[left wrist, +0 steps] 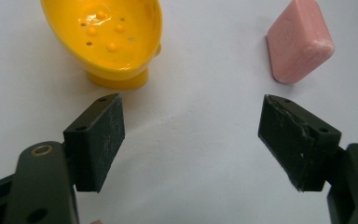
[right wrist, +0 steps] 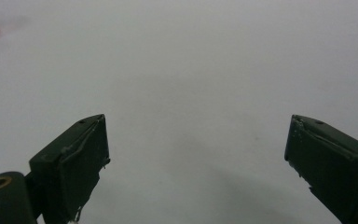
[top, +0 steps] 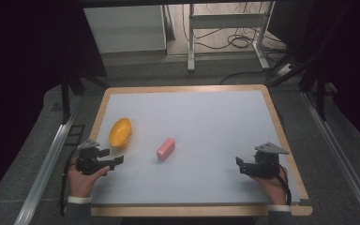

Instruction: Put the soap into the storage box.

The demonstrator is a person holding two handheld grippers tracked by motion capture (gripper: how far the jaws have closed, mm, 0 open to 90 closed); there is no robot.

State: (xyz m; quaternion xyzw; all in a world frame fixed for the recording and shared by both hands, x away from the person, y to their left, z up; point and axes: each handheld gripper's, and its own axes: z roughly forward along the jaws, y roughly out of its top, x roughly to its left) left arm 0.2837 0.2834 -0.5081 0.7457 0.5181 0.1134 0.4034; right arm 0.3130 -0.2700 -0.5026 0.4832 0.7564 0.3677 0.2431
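A yellow soap dish [top: 120, 132] with small holes stands on the white table top at the left. A pink soap bar [top: 165, 148] lies to its right, apart from it. My left gripper [top: 113, 157] is open at the front left, just short of the dish. In the left gripper view the yellow soap dish [left wrist: 108, 37] sits ahead to the left and the pink soap bar [left wrist: 299, 41] ahead to the right, with nothing between the jaws of the left gripper [left wrist: 191, 140]. My right gripper [top: 240, 165] is open at the front right over bare table. The right gripper [right wrist: 196, 158] holds nothing.
The white table top [top: 206, 122] has a wooden rim all round. Beyond its far edge stand a white cabinet [top: 124, 28] and a desk frame [top: 225, 33] with cables on the floor. Metal rails [top: 47, 164] run along both sides.
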